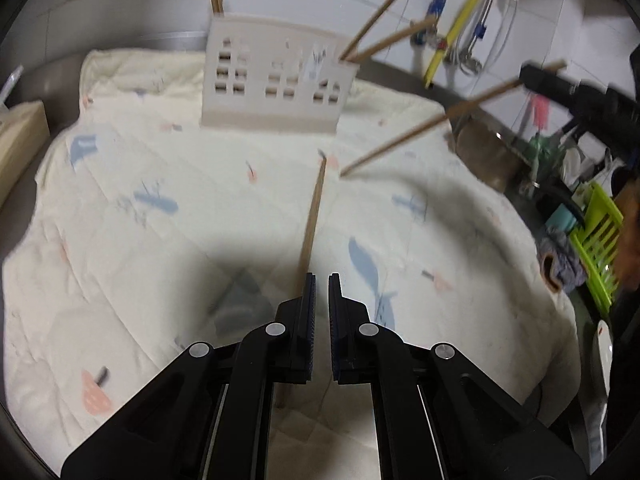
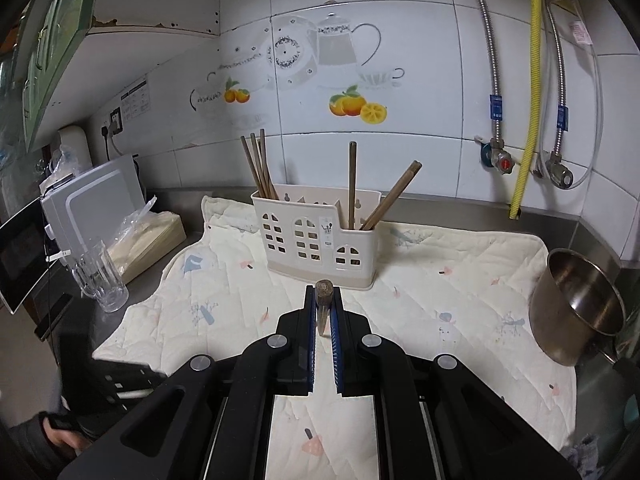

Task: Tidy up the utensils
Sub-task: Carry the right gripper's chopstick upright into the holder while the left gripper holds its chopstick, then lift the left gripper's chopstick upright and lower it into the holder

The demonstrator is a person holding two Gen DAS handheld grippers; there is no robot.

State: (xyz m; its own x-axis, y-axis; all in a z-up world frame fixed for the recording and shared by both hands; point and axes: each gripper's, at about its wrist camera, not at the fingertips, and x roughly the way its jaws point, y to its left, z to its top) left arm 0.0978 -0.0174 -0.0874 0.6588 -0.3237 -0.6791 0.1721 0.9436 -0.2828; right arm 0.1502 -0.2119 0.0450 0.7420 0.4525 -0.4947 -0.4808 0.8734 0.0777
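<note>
Right gripper pinches chopstick, end-on toward camera.

Utensil holder on quilted mat, pot right, glass left

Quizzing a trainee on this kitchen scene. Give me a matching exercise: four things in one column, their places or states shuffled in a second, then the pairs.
Things:
1. Right gripper
2. Steel pot
3. Glass mug
4. Holder

Places or states:
A. On bare counter, left of the cloth
B. Tipped on its side at the cloth's right edge
C. Shut on a chopstick
D. Upright on the cloth, chopsticks standing in its end compartments

Pairs: 1-C, 2-B, 3-A, 4-D
</note>
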